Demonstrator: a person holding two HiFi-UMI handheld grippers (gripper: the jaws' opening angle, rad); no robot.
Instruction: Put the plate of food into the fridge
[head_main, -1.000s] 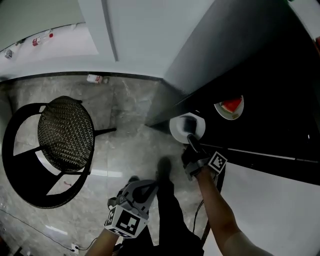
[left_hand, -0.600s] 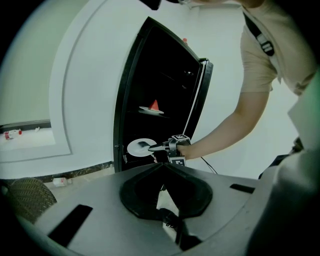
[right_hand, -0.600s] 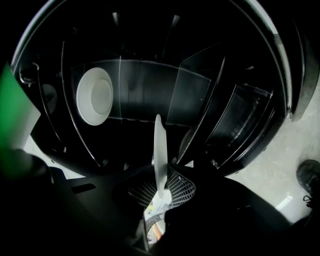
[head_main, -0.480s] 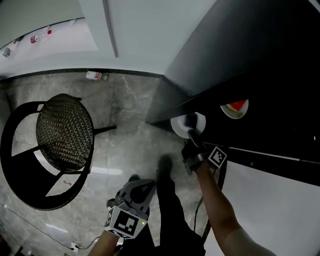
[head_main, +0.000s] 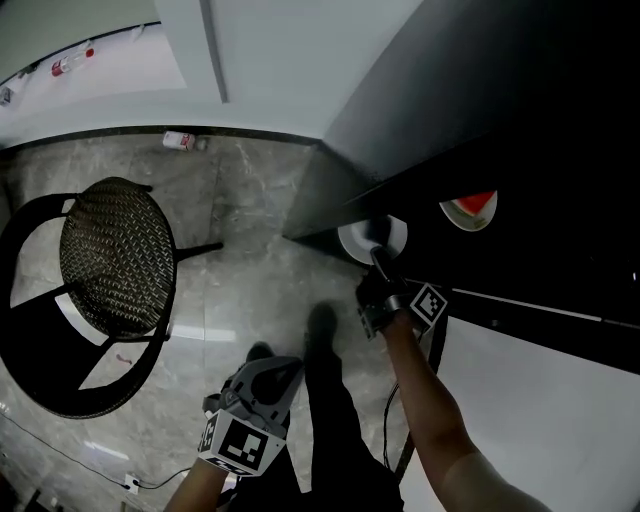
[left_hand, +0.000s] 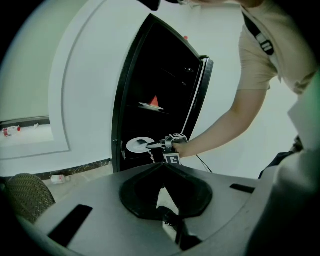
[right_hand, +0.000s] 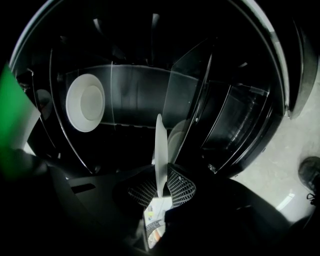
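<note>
Two tools are in play, and only the right tool (head_main: 378, 258) carries anything: its pads pinch the rim of the white plate (head_main: 355, 240), which hangs at the mouth of the open fridge (left_hand: 165, 75), low in it and under the shelf with the watermelon plate (head_main: 468, 212). Whether food lies on the held plate cannot be made out. The left tool (head_main: 288, 368) is pressed together and empty, low and well short of the fridge.

To do this step well, I judge the plate should go in level, since a rim pinch lets it tip, and it should land flat on a shelf before the pinch opens. Seen from the right tool, the plate (right_hand: 159, 145) is edge-on and upright in the picture, so the wrist's roll needs watching.

Inside the fridge a white dish (right_hand: 85, 102) already sits to one side, and clear bins (right_hand: 235, 120) crowd the other; the free gap runs between them. The fridge door (left_hand: 202, 95) stands open beside the reaching arm. Away from the fridge, a wicker chair (head_main: 115, 255) and a small bottle (head_main: 180, 140) on the floor are well clear.
</note>
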